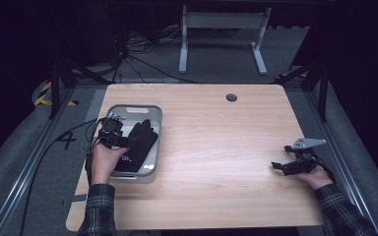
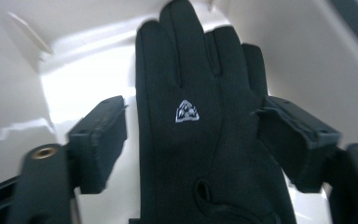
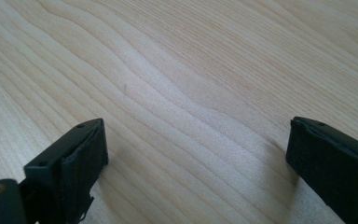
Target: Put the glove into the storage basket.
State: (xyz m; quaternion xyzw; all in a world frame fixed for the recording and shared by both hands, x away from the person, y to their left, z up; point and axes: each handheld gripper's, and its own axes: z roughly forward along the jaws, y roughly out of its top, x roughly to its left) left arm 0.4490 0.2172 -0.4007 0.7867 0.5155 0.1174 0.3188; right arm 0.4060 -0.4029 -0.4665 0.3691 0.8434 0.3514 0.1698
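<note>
The left gripper [image 2: 191, 140] is held with its jaws apart, one on each side of a black glove [image 2: 200, 121], with a gap at each side. The glove is laid in a grey bin [image 1: 153, 118] at the table's [image 1: 216, 147] left side, fingers pointing away. Its cuff is cut off at the picture's lower edge. A small white triangular logo [image 2: 187, 112] is borne on its back; no writing can be read there. The right gripper [image 1: 281, 166] is held wide apart over bare wood at the right edge, well apart from the bin.
</note>
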